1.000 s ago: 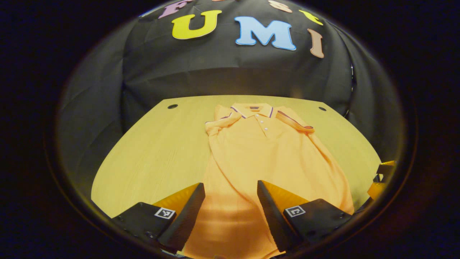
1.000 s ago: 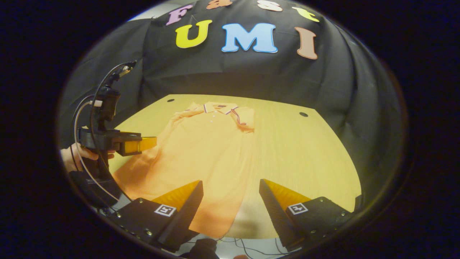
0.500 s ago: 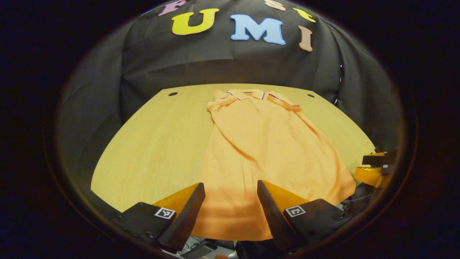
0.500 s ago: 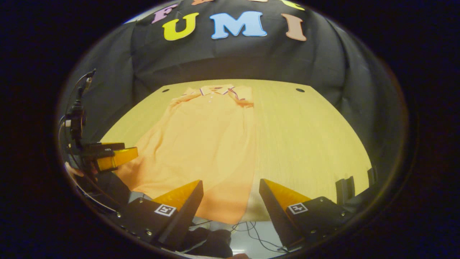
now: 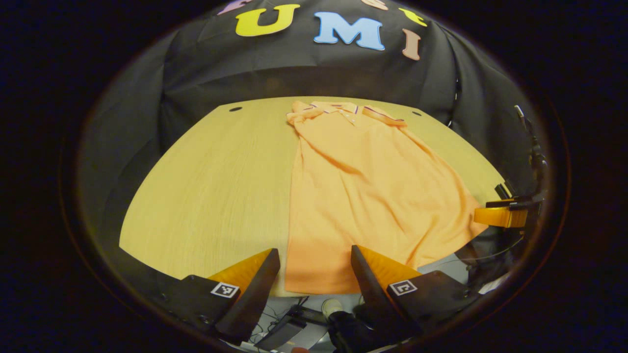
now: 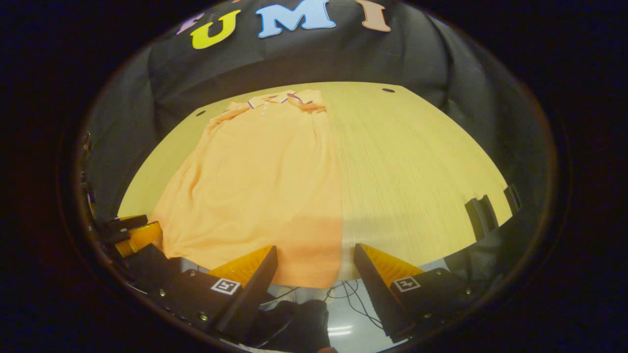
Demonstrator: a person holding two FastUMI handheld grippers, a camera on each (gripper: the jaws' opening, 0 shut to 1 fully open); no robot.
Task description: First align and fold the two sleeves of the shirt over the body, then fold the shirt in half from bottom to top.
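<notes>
**Shirt flat on the worktop, both grippers spread at its hem**

The orange shirt [image 5: 363,191] lies lengthwise on the pale wood-grain worktop [image 5: 211,186], collar at the far edge, hem reaching the near edge. Both sleeves are folded in over the body, leaving a long, narrow shape with soft creases. In the left gripper view, bare worktop stretches wide on the left of the shirt; in the right gripper view [image 6: 260,176], bare worktop [image 6: 417,162] lies wide on its right.

The left hand-held gripper [image 5: 314,264] hangs just off the near edge with its fingers spread apart, the shirt's hem corner between them, untouched. The right hand-held gripper [image 6: 314,262] is likewise spread wide and empty at the hem's other corner. Small round holes mark the worktop's far corners. Cables lie on the floor [image 6: 343,314] below the near edge.
</notes>
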